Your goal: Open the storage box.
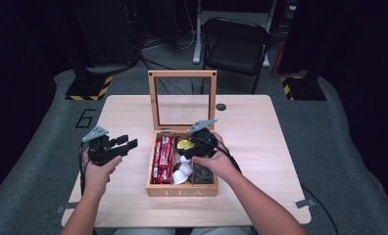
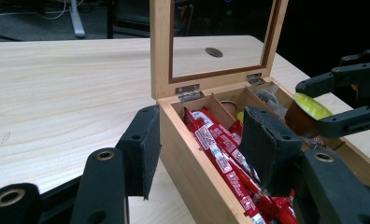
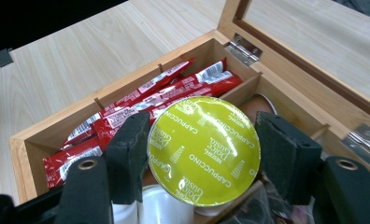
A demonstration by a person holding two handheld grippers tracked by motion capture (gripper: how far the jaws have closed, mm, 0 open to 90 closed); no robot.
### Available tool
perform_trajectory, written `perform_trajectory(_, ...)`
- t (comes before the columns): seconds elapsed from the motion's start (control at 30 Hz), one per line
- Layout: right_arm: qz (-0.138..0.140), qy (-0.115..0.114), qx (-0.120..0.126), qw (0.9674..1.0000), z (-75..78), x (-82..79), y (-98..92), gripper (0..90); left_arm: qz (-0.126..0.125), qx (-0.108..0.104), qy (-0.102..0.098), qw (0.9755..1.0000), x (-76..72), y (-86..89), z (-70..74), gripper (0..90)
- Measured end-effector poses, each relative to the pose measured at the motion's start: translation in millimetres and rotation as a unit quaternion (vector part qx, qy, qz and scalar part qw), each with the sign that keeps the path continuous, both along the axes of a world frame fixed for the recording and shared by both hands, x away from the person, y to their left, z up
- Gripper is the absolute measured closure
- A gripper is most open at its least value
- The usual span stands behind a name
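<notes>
At the centre of the high view, the right gripper (image 1: 194, 145) is clamped on a yellow-lidded cappuccino capsule (image 3: 204, 150), held just above the open wooden tea box (image 1: 182, 190). By my reading the pick is done and the placing remains. The left gripper (image 1: 117, 146), left of centre, waits with its jaws apart and empty.

Pale wooden tea box (image 1: 182, 191) holds red sachets (image 1: 162, 159) with white print at nine o'clock, white pods (image 1: 182, 174) centrally, and a yellow-green-lidded, brown-bodied capsule (image 3: 204, 149) between black jaws.
</notes>
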State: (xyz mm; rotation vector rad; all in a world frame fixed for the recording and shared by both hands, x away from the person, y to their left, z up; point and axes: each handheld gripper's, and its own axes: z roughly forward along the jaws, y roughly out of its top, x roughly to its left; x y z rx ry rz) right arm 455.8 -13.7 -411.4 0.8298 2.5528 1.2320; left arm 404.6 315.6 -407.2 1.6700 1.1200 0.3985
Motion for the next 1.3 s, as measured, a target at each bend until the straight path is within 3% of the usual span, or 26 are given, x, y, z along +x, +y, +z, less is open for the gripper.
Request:
perform_trajectory(0.6,-0.042,-0.016,0.002,0.9990,12.0,-1.8,-46.8,37.0,0.001,0.001,0.002,1.0000,0.2,0.8,-0.6,47.5)
perform_trajectory(1.3,-0.092,-0.022,0.008,0.9955,9.5,-2.7,-92.6,37.0,0.002,0.001,0.002,1.0000,0.3,1.1,-0.8,47.6)
